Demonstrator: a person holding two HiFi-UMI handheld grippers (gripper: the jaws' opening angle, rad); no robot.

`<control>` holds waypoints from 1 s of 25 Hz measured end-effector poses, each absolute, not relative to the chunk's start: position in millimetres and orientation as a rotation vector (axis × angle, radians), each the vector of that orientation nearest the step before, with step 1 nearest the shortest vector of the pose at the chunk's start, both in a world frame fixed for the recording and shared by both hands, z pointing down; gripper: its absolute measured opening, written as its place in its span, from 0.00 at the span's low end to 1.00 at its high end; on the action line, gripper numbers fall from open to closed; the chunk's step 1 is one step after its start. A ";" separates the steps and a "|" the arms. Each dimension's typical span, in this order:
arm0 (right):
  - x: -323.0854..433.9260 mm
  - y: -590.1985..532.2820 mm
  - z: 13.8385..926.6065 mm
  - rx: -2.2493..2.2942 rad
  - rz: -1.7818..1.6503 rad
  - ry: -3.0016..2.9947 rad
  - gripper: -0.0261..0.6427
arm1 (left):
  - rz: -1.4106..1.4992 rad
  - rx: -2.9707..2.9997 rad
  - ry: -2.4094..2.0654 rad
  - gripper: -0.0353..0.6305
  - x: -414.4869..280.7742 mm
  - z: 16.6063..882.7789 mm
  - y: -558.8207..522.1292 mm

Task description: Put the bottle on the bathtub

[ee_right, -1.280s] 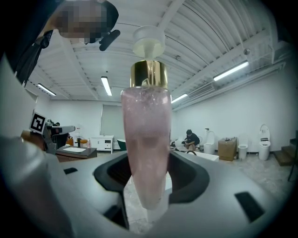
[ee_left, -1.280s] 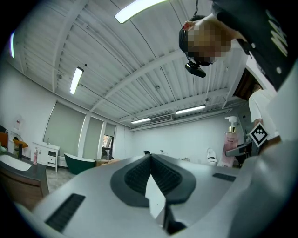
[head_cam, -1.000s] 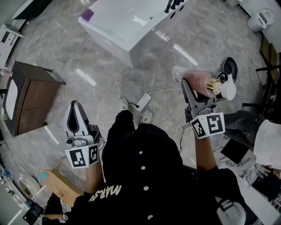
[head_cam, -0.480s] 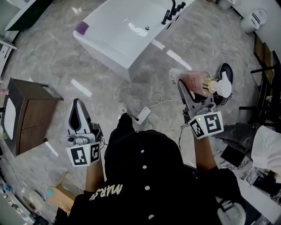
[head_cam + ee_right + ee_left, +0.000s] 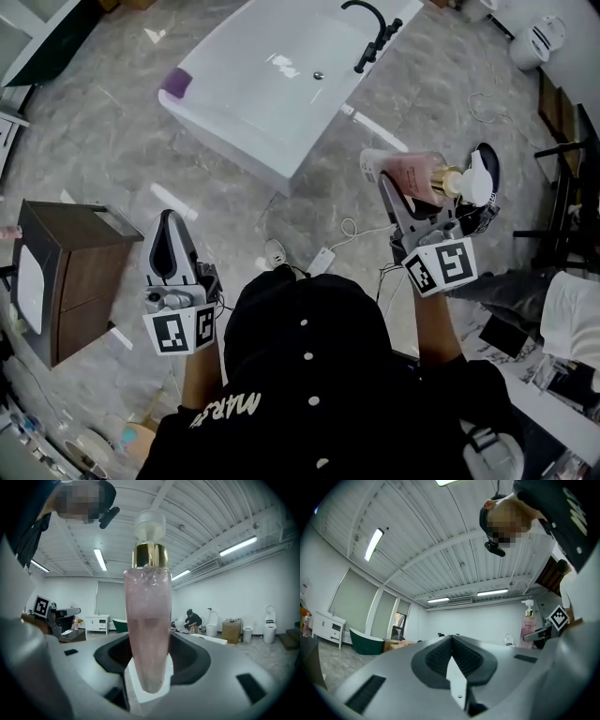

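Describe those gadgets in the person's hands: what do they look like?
The left tongs and right tongs are pale grey, tapering to a point, with dark ribbed pads inside. Each carries a white cube printed with black square markers. The person wears a black top with white buttons.

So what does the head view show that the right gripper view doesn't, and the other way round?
Only the head view: the inside of the white bathtub, its black faucet and the brown wooden cabinet. Only the right gripper view: a crouching person in dark clothes, a white toilet and a cardboard box far behind. Both: the pink pump bottle with a gold collar, clamped in the right hand-held gripper.
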State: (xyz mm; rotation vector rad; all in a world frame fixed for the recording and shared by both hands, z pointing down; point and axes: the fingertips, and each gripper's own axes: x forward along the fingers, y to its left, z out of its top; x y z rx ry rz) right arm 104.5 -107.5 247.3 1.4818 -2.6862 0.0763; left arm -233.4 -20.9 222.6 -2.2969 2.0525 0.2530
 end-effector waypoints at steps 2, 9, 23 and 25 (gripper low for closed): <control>91.5 -117.8 248.0 1.482 0.074 -2.681 0.38 | 0.249 -2.319 2.032 0.07 -244.2 222.6 -32.5; 56.4 -148.9 254.1 1.439 0.068 -2.676 0.38 | 0.221 -2.394 1.985 0.07 -266.0 226.3 -64.3; 13.1 -250.0 388.0 1.152 0.139 -2.669 0.38 | 0.086 -2.424 2.105 0.07 -248.9 271.2 -151.6; 4.1 -254.5 411.3 1.082 0.138 -2.674 0.38 | 0.053 -2.433 2.118 0.07 -244.5 279.7 -162.6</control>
